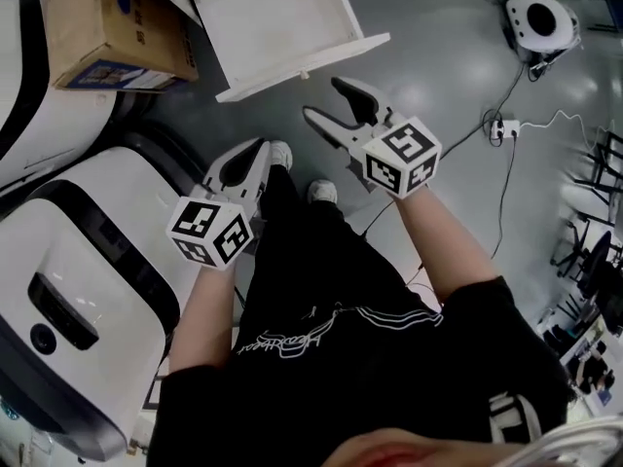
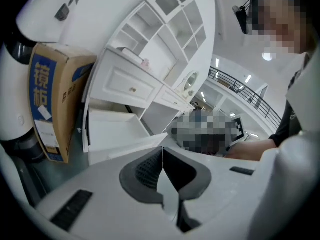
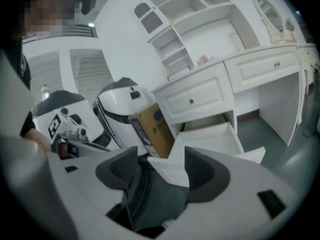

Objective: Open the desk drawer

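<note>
Two tools hold nothing: our left hand-held gripper (image 2: 162, 154) is pinched together, our right hand-held gripper (image 3: 161, 160) spread wide. The drawer (image 1: 302, 66) stands pulled out under the surface's edge; we judge it stiff, light, best gripped at its front panel.

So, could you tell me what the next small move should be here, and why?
Probably just draw both grippers back and stop. The drawer already stands pulled well out of the desk. The right gripper has its jaws apart with nothing between them, and the left gripper is shut on nothing. Both are clear of the drawer.
</note>
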Demonstrator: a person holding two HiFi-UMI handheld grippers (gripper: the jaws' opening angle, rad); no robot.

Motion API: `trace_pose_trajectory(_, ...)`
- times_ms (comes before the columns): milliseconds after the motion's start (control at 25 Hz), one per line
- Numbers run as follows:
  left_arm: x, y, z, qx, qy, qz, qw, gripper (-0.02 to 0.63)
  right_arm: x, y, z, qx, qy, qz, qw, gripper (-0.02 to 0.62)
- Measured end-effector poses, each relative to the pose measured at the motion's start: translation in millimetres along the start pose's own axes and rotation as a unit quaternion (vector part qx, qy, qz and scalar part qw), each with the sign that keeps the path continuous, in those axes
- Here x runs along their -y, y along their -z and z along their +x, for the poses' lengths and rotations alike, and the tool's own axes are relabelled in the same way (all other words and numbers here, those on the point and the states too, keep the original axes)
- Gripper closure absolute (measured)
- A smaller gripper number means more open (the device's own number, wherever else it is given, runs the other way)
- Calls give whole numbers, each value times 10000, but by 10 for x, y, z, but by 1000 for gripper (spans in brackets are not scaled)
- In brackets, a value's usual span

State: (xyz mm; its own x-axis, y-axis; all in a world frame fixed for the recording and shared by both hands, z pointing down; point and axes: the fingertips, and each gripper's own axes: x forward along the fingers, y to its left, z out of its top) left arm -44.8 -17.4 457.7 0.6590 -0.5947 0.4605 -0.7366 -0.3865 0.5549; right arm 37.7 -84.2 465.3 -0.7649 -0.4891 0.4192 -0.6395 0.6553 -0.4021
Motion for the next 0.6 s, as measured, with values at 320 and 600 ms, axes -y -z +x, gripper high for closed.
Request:
trace_pose_trajectory(320,1232,-1031,-658,546,456,807,9942,601,-1091,-1354,-1292,982,-574,-835,9900,319)
trace_pose_trajectory(600,2546,-1807,-1456,1334,788,1502,9764,601,-1787,-2228,-2444,1539,-690,-1593,9727,453)
